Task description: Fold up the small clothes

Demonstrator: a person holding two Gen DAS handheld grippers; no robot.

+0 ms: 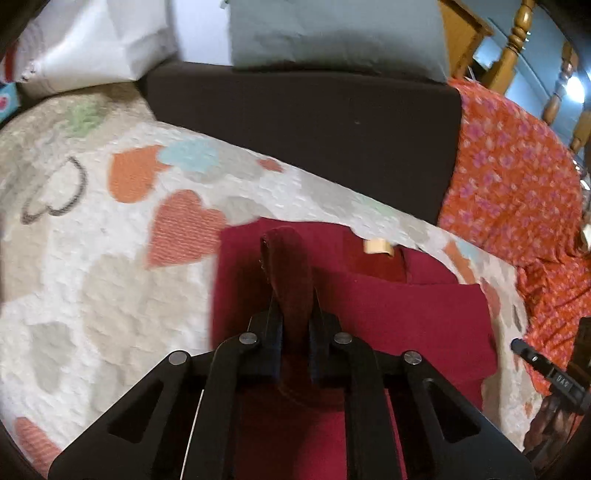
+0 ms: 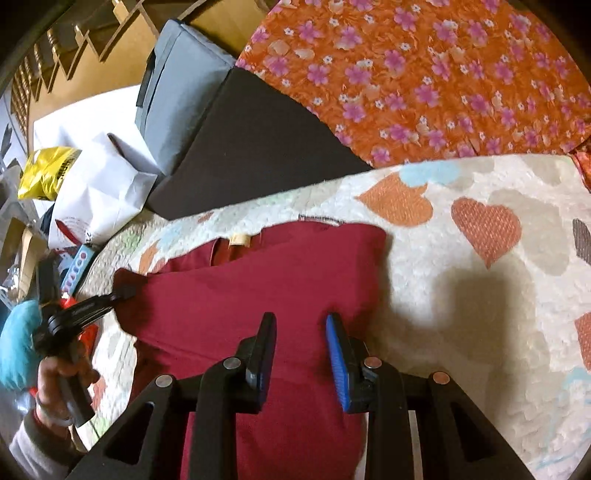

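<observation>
A dark red small garment (image 1: 391, 317) lies on a heart-patterned blanket (image 1: 110, 280), with a cream label (image 1: 376, 246) at its collar. My left gripper (image 1: 293, 295) is shut on a fold of the garment's edge, which loops up between the fingers. In the right wrist view the left gripper (image 2: 123, 292) pinches the garment's (image 2: 258, 288) left corner. My right gripper (image 2: 301, 321) is open just above the garment's right part, with nothing between its fingers. Its tip also shows in the left wrist view (image 1: 517, 345) at the right edge.
A dark brown cushion (image 1: 306, 129) and a grey pillow (image 1: 332, 33) lie beyond the blanket. An orange floral cloth (image 2: 424, 74) lies beside them. White bags (image 2: 103, 184), a yellow bag (image 2: 44, 170) and wooden furniture (image 1: 513, 48) stand around.
</observation>
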